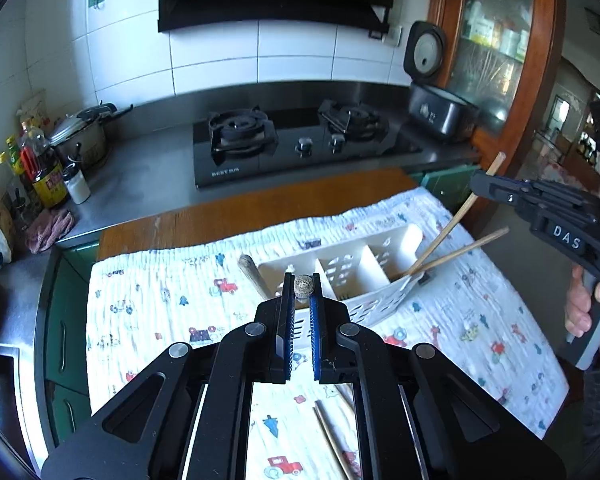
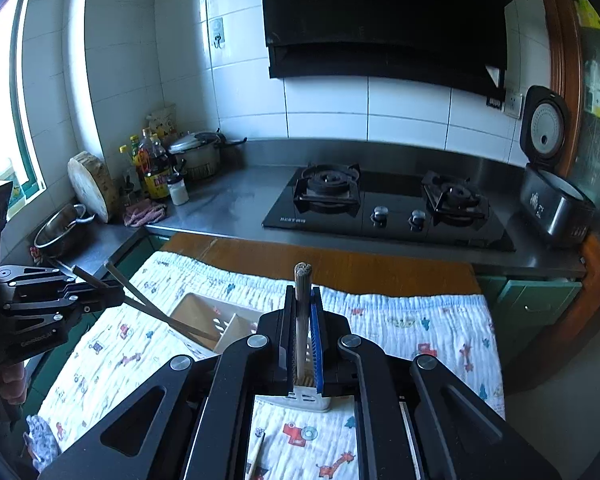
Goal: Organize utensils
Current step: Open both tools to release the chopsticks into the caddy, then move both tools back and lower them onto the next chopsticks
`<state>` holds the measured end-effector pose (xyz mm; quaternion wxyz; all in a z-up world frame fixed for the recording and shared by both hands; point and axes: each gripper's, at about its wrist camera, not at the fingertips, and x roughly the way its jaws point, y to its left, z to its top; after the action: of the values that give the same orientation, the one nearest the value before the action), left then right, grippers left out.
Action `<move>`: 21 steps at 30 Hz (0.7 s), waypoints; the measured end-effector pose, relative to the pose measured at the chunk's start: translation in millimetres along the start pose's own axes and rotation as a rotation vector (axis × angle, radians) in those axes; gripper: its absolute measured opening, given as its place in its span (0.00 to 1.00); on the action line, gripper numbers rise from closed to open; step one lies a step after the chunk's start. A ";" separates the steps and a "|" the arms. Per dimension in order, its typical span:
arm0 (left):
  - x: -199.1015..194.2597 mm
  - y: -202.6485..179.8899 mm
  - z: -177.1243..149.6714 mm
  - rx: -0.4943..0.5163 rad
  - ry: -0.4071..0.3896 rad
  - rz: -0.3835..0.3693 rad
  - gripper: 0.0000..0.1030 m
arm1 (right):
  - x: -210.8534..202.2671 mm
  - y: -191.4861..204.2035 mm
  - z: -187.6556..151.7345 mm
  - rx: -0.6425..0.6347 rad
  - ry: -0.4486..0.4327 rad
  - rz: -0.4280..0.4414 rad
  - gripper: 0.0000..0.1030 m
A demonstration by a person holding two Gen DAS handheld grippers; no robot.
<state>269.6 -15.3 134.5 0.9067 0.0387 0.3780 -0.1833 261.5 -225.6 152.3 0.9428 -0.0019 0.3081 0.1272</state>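
- Left gripper is clamping down on a chopstick; its own camera is catching it end-on, with the round tip poking out between the blue pads.
- Right gripper is squeezing a second chopstick, which is standing nearly upright between the pads, and its lower end is dipping into the white organizer.
- From the left camera, the organizer is sitting just past the jaws, stretching off toward 2 o'clock and showing three compartments.
- In the right-end compartment, the right gripper's chopstick is leaning out toward 1 o'clock, and a loose chopstick is leaning beside it.
- A wooden handle is sticking up at 10 o'clock by the organizer's left end; I can't tell whether it's inside.
- Spare chopsticks are lying at 6 o'clock on the printed cloth under the left gripper.
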 end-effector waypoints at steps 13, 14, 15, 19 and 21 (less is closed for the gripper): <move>-4.3 -1.6 -11.1 -0.016 -0.038 0.016 0.12 | -11.4 -3.4 -9.2 0.018 -0.019 0.002 0.15; -10.6 -2.2 -12.6 -0.019 -0.055 0.006 0.16 | -18.0 -3.1 -10.0 0.019 -0.032 0.000 0.19; -17.3 -2.2 -14.7 -0.020 -0.072 0.008 0.18 | -23.9 -3.2 -11.6 0.023 -0.041 0.003 0.21; -45.4 -2.0 -35.9 -0.044 -0.129 0.008 0.22 | -51.5 2.0 -29.5 0.025 -0.076 0.013 0.26; -54.1 -2.6 -51.3 -0.054 -0.136 0.020 0.23 | -60.7 5.5 -44.6 0.028 -0.073 0.025 0.27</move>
<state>199.2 9.4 136.0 0.9327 0.0055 0.3200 -0.1662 187.0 -238.5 151.9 0.9517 0.0197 0.2751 0.1348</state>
